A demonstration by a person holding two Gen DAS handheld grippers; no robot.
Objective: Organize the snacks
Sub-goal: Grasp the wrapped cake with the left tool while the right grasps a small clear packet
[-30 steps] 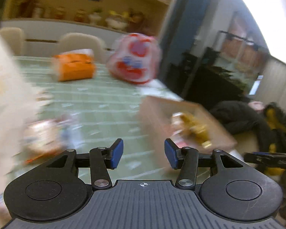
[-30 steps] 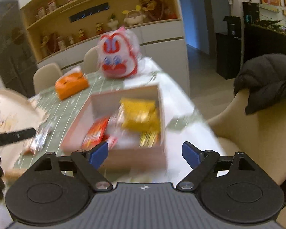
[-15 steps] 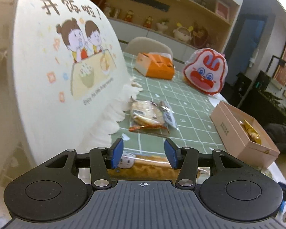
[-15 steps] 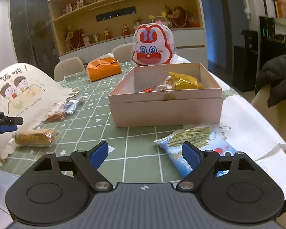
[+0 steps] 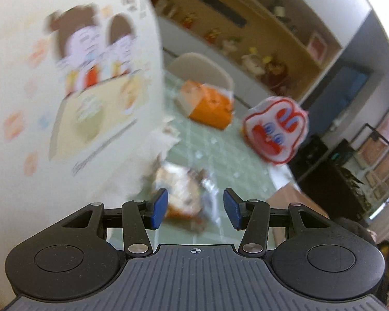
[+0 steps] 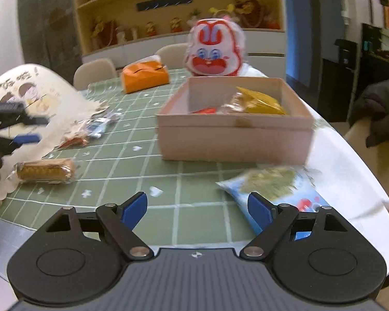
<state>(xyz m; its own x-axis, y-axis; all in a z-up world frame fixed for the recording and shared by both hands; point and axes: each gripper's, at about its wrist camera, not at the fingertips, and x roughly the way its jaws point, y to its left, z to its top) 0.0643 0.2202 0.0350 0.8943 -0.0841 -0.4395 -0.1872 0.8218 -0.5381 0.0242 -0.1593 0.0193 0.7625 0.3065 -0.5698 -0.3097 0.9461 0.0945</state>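
My left gripper is open and tilted, just short of a clear-wrapped pastry packet on the green checked tablecloth; its pads do not touch it. The right wrist view shows that left gripper at the left edge, above the same clear packets. My right gripper is open over bare cloth. A blue and green snack bag lies just beyond its right finger. A wrapped biscuit pack lies to the left. The open cardboard box holds a yellow bag and other snacks.
A large white bag with a cartoon print fills the left side. An orange pack and a red-and-white rabbit bag stand at the table's far end. Chairs and shelves are behind; a dark coat lies on a chair at right.
My left gripper has moved forward past the biscuit pack to the clear pastry packet and has rolled. The right gripper has sunk slightly nearer the table. Both openings look unchanged.
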